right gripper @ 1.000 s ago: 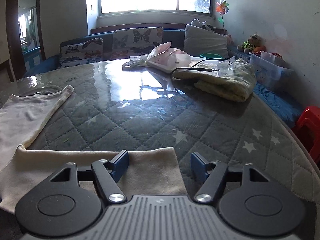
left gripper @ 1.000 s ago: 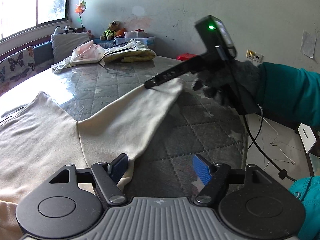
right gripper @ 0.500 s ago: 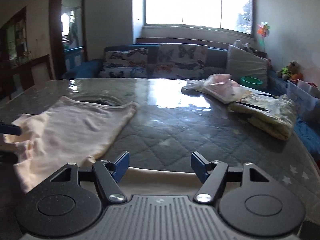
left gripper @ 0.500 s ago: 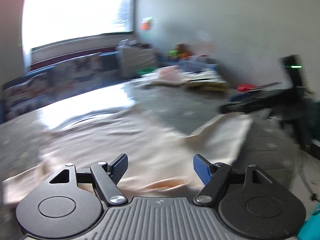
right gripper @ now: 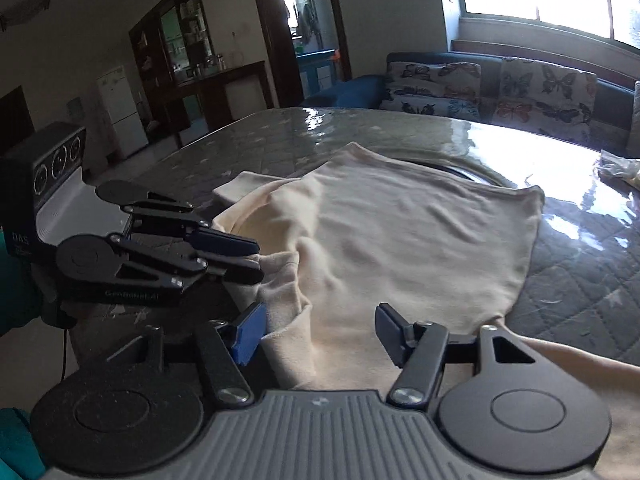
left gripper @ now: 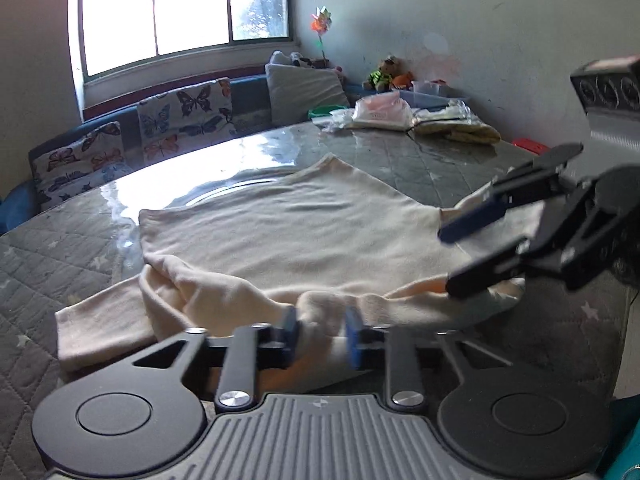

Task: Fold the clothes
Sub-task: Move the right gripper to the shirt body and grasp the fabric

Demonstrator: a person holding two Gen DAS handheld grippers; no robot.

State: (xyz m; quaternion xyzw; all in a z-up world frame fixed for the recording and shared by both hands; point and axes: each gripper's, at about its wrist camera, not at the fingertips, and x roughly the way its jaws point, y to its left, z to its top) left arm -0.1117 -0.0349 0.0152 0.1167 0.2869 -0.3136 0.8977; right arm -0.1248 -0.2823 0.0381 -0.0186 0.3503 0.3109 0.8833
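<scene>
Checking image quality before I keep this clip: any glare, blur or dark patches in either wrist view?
Left wrist view: sharp, but the window is blown out and throws glare on the glossy table; fisheye bending at the edges. Right wrist view: window glare washes out the table's right side, the room behind is dim, and the cream garment stays readable.

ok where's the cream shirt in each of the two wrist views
Left wrist view: the cream shirt spreads across the middle, its near edge bunched between the left hand-held gripper fingers.
Right wrist view: it fills the centre, running under the open right hand-held gripper.
Shared landmark: the butterfly cushions beyond the table.
</scene>
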